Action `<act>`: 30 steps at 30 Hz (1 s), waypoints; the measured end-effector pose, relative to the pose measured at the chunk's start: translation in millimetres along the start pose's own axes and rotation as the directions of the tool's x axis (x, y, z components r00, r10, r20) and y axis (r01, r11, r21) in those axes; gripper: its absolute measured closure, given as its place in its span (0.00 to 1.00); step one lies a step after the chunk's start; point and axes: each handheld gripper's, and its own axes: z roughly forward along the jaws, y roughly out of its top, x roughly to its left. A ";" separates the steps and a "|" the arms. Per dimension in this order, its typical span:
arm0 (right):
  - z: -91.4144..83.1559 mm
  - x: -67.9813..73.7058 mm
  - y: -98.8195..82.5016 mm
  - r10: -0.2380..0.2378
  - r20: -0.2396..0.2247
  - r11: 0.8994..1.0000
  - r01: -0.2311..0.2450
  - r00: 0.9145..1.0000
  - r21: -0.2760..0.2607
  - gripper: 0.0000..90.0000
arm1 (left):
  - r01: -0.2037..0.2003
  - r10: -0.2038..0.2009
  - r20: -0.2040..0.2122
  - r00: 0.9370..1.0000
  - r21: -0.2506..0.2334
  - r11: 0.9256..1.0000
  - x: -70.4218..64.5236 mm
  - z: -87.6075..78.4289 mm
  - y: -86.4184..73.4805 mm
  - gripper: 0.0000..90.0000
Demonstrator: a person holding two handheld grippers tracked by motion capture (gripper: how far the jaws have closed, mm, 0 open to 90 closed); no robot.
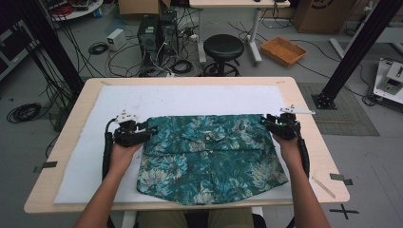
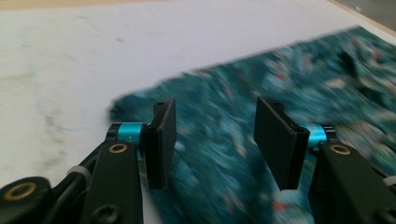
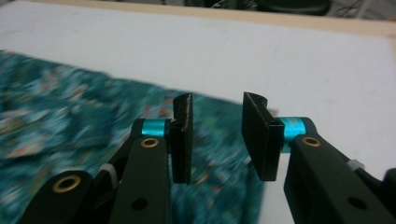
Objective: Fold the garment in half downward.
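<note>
Bare white mat point(image 1: 190, 97) lies open beyond the shirt point(image 1: 209, 156); nothing blocks passage.

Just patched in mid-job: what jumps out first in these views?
The teal floral shirt jumps out first, folded flat on the white mat in the middle of the wooden table. The left gripper sits at its upper left corner and the right gripper at its upper right, both with jaws open and nothing pinched between them. Behind the table, a black stool stands among tangled floor cables.
</note>
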 end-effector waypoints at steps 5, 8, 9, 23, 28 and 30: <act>-9.7 10.1 -16.3 -0.033 -0.109 0.997 0.041 0.994 0.070 0.69 | -0.021 0.015 0.069 0.997 0.086 0.996 -12.1 -0.3 -19.0 0.54; -14.1 14.6 -27.0 -0.074 -0.120 0.988 0.089 0.990 0.125 0.78 | -0.061 0.052 0.065 0.997 0.144 0.988 -17.9 -1.5 -26.5 0.68; -14.2 14.9 -30.5 -0.085 -0.120 0.984 0.103 0.989 0.147 0.81 | -0.073 0.064 0.062 0.996 0.169 0.983 -18.5 -1.5 -28.7 0.73; -55.7 20.3 -51.6 -0.151 -0.194 0.985 0.165 0.969 0.057 0.98 | -0.112 0.108 0.093 0.990 0.040 0.993 -33.5 -40.5 -41.9 0.96; -74.6 20.0 -68.4 -0.136 -0.237 0.988 0.149 0.962 0.038 0.98 | -0.114 0.107 0.111 0.988 0.060 0.992 -38.6 -53.0 -54.2 0.96; -78.3 20.8 -74.7 -0.127 -0.236 0.988 0.144 0.963 0.053 0.98 | -0.114 0.105 0.122 0.987 0.068 0.991 -39.5 -55.7 -58.0 0.96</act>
